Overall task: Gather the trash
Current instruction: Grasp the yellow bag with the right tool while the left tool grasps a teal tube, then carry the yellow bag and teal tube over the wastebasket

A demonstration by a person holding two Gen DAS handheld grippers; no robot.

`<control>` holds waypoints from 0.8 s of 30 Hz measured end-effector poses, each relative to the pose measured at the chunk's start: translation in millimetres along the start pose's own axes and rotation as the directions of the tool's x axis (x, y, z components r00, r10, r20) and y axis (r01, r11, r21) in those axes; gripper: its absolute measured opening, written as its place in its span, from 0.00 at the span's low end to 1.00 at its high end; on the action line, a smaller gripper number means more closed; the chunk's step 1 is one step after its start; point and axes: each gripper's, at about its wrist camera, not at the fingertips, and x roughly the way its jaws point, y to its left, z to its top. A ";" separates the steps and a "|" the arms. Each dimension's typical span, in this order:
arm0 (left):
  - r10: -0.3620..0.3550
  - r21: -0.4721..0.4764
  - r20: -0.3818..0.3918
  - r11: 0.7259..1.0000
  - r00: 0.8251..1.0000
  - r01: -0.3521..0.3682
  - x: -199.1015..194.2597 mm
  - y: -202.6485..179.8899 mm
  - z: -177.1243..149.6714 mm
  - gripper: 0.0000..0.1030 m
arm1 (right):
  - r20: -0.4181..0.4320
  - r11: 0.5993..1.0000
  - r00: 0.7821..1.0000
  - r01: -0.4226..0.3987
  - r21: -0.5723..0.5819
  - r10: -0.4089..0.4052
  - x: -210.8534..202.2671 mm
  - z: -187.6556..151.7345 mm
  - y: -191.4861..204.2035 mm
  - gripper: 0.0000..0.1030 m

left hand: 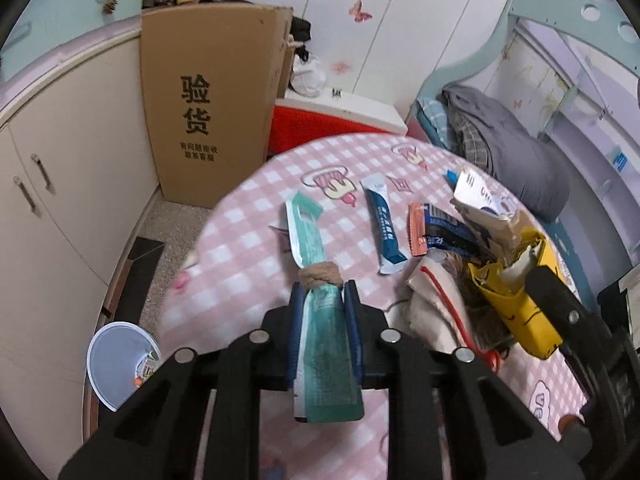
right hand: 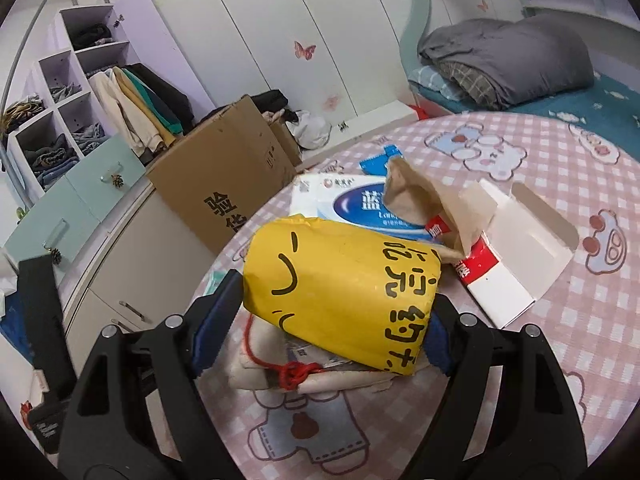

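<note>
Clamping the teal sachet (left hand: 326, 336) between its blue pads, the left gripper (left hand: 324, 300) has its jaws drawn narrow on the flat wrapper, which runs lengthwise through them so both ends stick out and the grip sits near the middle. A tan band (left hand: 320, 274) is wrapped round the sachet just ahead of the fingertips.

- Right gripper (right hand: 332, 312): jaws wide, pressed against either side of the yellow paper bag (right hand: 340, 292). The broad span fits the bag's bulk; the bag appears to serve as the collecting container and is held to steady it.
- Under the bag: a beige cloth pouch with a red cord (right hand: 296, 372), lying on the table.
- Loose trash on the pink checked tablecloth (left hand: 248, 248): blue stick sachet (left hand: 384, 228) and an orange-and-dark wrapper (left hand: 428, 230), side by side, apart from the gripped sachet, between it and the yellow bag.
- Further items near the bag: white-and-blue carton (right hand: 352, 204), crumpled brown paper (right hand: 424, 204), opened red-and-white box (right hand: 512, 264).
- Floor, left of the table: white bin (left hand: 120, 364), some scraps inside, a likely destination.

Judgement: one piece secured, several remaining; task early.
</note>
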 end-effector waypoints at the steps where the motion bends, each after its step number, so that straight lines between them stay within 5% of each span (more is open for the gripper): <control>1: -0.001 -0.003 0.011 1.000 1.000 0.001 -6.8 3.2 -1.1 0.19 | 0.003 1.000 1.000 -0.005 -0.001 0.005 -3.1 0.7 1.2 0.76; 12: 0.001 -0.065 0.139 0.998 0.990 0.008 -82.2 54.0 -12.5 0.18 | 0.018 0.992 0.994 -0.108 -0.064 0.109 -40.2 -5.5 58.6 0.76; 24: 0.134 -0.193 0.188 0.976 0.973 -0.098 -131.4 162.2 -39.9 0.18 | -0.157 0.935 0.954 -0.285 -0.211 0.255 -10.3 -66.2 175.1 0.76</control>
